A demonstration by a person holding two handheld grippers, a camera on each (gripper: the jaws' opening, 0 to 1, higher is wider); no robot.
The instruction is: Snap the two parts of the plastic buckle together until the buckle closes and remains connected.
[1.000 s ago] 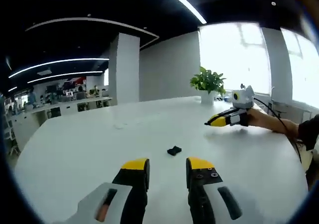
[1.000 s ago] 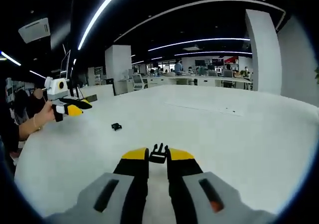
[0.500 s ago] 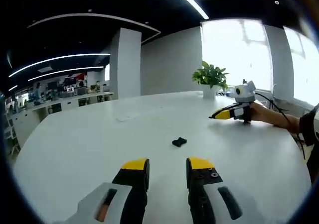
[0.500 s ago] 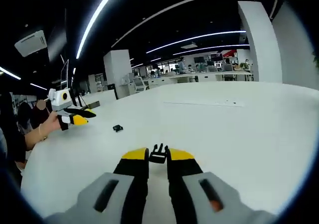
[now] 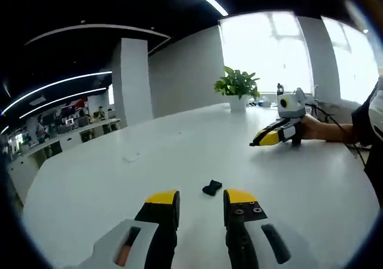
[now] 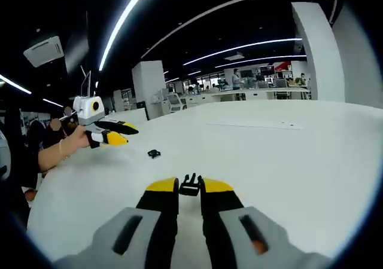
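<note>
On the white worktop (image 5: 108, 179), which spans the lower half of both views, the two buckle parts are well apart. A white pillar (image 5: 130, 80) stands at 11 o'clock in the left gripper view, and a potted plant (image 5: 237, 86) sits at the worktop's far edge at 1 o'clock.

The left gripper (image 5: 201, 201) rises from 6 o'clock of its own view with its yellow-tipped fingers (image 5: 164, 200) set apart and nothing between them. In the right gripper view it appears at 9 o'clock (image 6: 122, 133), held by a hand (image 6: 66, 146), above the worktop.

The right gripper (image 6: 190, 190) has its fingers closed narrowly on the pronged buckle part (image 6: 190, 186), a small black plastic piece whose prongs project forward past the fingertips. In the left gripper view this gripper shows at 2 o'clock (image 5: 256, 142).

The loose buckle part (image 5: 212, 188), a small black block, lies flat on the worktop just beyond the left fingers, at 12 o'clock from them. In the right gripper view it lies at 10 o'clock (image 6: 154, 154).
</note>
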